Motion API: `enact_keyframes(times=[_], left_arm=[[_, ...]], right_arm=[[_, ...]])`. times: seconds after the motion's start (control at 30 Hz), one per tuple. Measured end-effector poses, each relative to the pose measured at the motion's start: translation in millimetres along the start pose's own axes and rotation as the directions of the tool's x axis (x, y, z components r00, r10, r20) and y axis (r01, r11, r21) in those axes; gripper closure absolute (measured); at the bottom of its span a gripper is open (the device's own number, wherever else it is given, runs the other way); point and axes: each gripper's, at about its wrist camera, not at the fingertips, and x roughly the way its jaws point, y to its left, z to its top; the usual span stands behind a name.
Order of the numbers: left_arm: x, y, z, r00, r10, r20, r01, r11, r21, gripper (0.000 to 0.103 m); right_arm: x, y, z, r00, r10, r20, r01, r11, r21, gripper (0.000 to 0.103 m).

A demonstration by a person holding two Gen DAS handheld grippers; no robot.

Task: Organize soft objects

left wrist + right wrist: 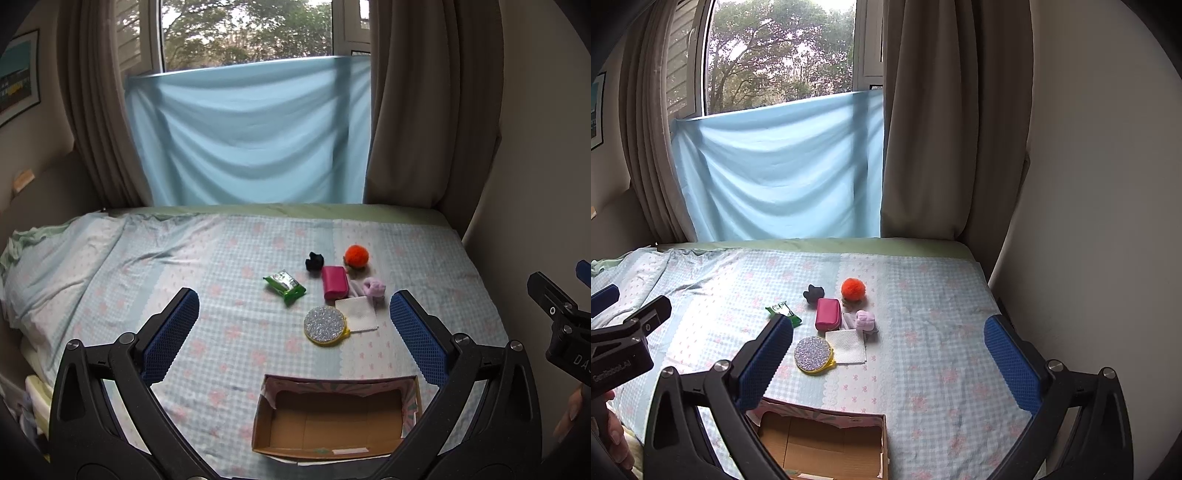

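Note:
On the checked bedsheet lie an orange pom-pom (357,256) (853,288), a small black soft item (314,262) (813,294), a pink pouch (334,283) (827,314), a lilac soft item (373,287) (865,320), a white napkin (357,314) (846,345), a glittery round pad (325,326) (813,355) and a green packet (284,285) (783,311). An empty cardboard box (332,417) (827,443) stands nearest. My left gripper (295,325) is open above the near bed. My right gripper (886,354) is open, to the right of the items.
A blue cloth (251,136) hangs over the window between brown curtains (424,110). A wall (1108,221) bounds the bed on the right. The sheet is rumpled at the far left (55,266).

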Motion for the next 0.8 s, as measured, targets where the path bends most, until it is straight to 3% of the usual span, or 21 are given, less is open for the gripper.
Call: enact_keyframes(times=[0.8], left_arm=[[8.6, 2.8, -2.1, 1.0, -0.001, -0.024, 0.001, 1.0, -0.011, 0.001]], right_arm=[[1.2, 3.3, -1.9, 1.0, 0.008, -0.011, -0.008, 1.0, -0.002, 0.0]])
